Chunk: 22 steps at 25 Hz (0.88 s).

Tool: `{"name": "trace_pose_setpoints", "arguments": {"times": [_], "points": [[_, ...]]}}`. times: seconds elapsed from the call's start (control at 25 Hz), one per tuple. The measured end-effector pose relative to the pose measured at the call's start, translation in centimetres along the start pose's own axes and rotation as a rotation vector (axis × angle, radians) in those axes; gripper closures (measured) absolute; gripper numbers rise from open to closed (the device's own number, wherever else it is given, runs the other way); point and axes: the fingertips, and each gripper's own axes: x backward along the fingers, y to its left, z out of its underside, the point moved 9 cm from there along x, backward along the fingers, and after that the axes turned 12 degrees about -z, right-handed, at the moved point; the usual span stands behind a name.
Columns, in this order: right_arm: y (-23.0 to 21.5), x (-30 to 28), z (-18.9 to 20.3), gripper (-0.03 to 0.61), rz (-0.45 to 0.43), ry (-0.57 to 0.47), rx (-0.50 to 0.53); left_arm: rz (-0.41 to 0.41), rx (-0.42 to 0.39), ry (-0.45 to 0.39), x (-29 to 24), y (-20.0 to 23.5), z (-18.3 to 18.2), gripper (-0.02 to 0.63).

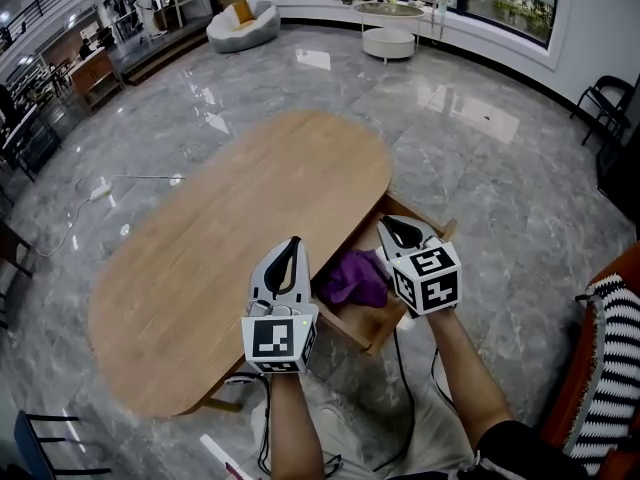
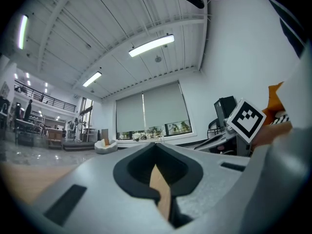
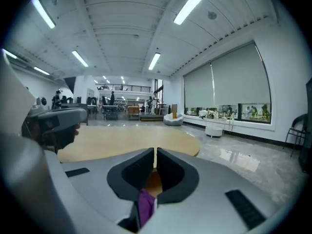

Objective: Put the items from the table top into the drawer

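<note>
Crumpled purple cloth (image 1: 355,278) lies stowed in the open wooden drawer (image 1: 372,330) at the oval wooden tabletop's (image 1: 240,228) near edge. The left hand-held gripper (image 1: 294,242) and right hand-held gripper (image 1: 388,222) therefore hover closed, empty.

The left gripper (image 1: 291,258) and the right gripper (image 1: 401,231) are light grey with black jaw linings, and each carries a white marker cube (image 1: 428,279) printed with black squares. Beneath the right gripper's jaws a purple cloth (image 1: 355,278) lies in a drawer (image 1: 366,336) of light brown wood, and ahead of both claws the table (image 1: 240,228) is pale tan with a fine wood grain. Around them the floor (image 1: 480,138) is glossy grey marble with white veining, and to the right of the right gripper a striped fabric (image 1: 607,368) is banded black and white beside an orange-red surface (image 1: 573,393).
</note>
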Motion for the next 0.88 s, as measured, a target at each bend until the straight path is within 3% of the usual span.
{"name": "trace_pose_setpoints", "arguments": {"times": [0.2, 0.88], "points": [[1.5, 0.2, -1.0, 0.558, -0.067, -0.08, 0.0, 0.005, 0.005, -0.002, 0.1, 0.1, 0.2, 0.611], [4.7, 0.2, -3.0, 0.56, -0.152, -0.176, 0.005, -0.009, 0.01, 0.001, 0.7, 0.8, 0.1, 0.61]]}}
